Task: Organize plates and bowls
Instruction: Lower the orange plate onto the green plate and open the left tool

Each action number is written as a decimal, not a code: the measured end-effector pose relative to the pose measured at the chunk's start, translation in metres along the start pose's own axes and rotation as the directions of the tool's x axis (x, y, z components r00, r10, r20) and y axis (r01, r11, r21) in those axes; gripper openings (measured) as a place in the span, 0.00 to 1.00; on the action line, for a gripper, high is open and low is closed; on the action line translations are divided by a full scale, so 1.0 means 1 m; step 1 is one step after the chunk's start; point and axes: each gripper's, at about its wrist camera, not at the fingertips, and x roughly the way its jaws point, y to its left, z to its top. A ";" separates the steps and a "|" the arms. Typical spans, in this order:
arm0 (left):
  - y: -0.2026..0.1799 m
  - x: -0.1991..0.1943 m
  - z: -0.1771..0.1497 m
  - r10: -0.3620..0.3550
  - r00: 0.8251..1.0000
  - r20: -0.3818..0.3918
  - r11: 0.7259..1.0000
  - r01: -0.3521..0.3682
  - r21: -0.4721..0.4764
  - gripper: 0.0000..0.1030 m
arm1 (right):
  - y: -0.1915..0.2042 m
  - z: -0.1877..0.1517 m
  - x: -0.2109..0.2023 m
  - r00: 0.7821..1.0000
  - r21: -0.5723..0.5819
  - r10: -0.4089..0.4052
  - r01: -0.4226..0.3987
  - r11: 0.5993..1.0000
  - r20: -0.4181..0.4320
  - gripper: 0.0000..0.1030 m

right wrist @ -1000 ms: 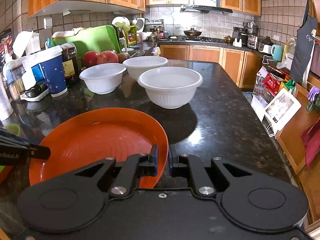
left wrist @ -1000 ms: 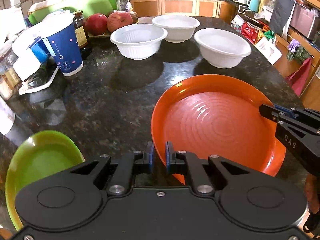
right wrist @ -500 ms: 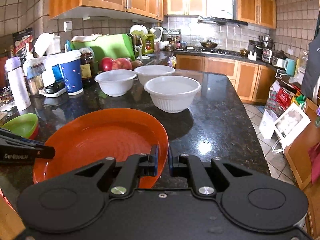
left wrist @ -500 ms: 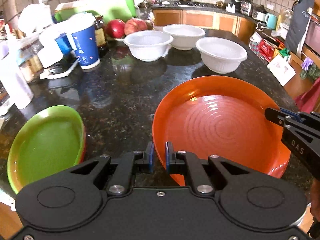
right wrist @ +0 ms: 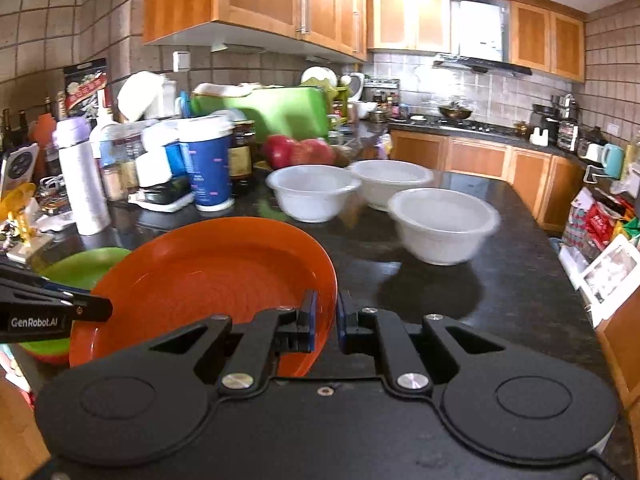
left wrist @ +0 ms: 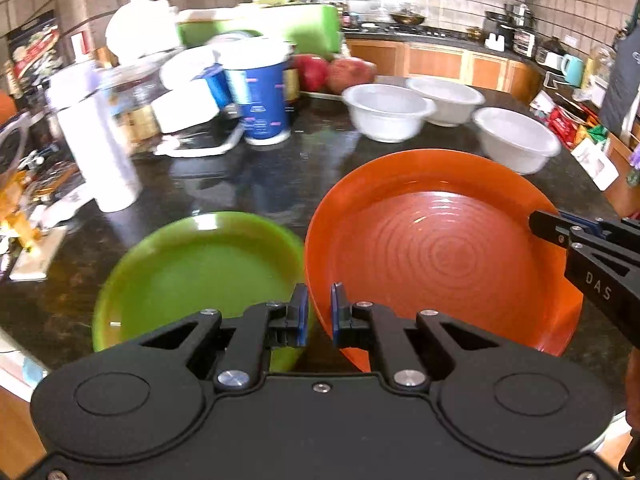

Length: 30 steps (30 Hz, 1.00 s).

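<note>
Left gripper (left wrist: 319, 314) jaws narrow, clamped on the near rim of the round orange plastic plate (left wrist: 440, 248). Right gripper (right wrist: 325, 326) likewise pinching the opposite rim. Plate apparently lifted off the dark stone bench (left wrist: 224, 184), beside the round green plate (left wrist: 192, 276).

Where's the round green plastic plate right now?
In the left wrist view the round green plastic plate lies low on the dark granite counter, left of and partly under the round orange plastic plate, near the white bottle.
</note>
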 end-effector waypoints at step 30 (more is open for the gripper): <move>0.154 0.025 -0.015 -0.034 0.999 -0.026 0.997 0.036 0.071 0.14 | 0.167 -0.001 0.056 0.994 0.000 -0.016 0.016 1.000 -0.106 0.12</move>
